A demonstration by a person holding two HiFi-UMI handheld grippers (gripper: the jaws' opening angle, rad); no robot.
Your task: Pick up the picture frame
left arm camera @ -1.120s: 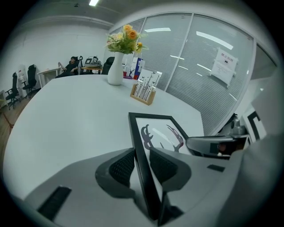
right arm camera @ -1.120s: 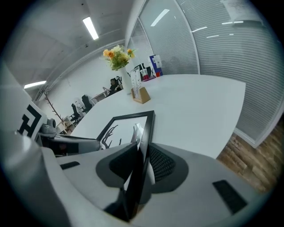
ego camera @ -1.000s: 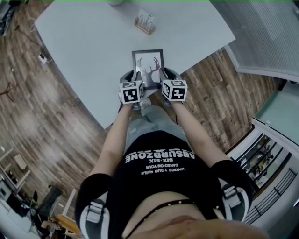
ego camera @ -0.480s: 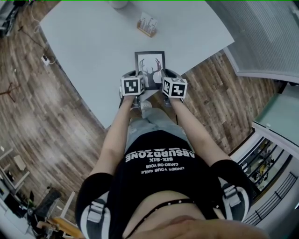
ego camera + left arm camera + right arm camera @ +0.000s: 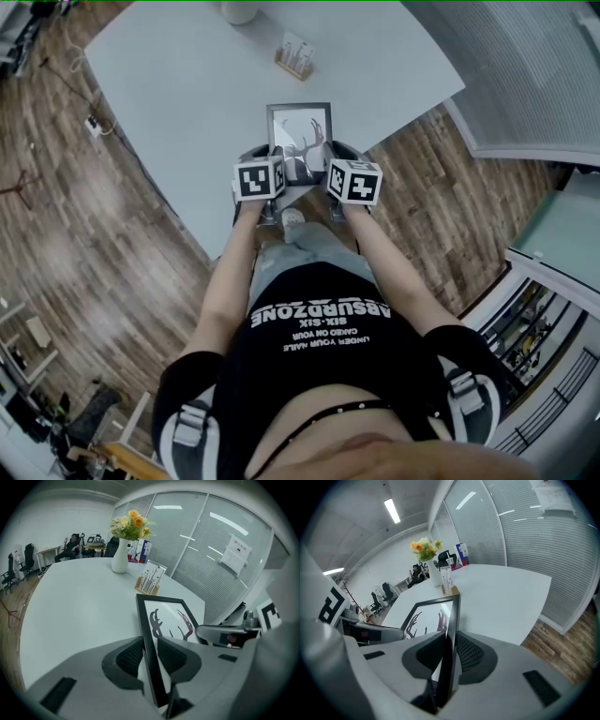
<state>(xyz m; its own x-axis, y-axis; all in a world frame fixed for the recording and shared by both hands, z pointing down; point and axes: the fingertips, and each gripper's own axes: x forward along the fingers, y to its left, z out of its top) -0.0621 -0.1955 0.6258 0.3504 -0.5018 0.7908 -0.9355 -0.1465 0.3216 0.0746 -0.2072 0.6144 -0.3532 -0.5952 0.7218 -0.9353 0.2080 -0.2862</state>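
**Now both grippers hold the frame**

I see the picture frame at the near edge of the white table, right in front of me. It has a black border and a picture of antlers inside.

My left gripper is closed on the left side of the frame. The black border sits tight between its two dark pads. My right gripper is closed on the right side in the same way. In the head view the two grippers sit side by side, one on each side of the frame's near end.

From the gripper views the frame looks tipped, with its far end pointing up and away from me. I cannot tell if any part of it is touching the table.

So I think the grab is done and the lift is the step I am on. Next I need to raise both grippers together, at the same speed, so the frame does not twist or slip out. I should also stay away from the little wooden card holder and the white vase of flowers farther back on the table.
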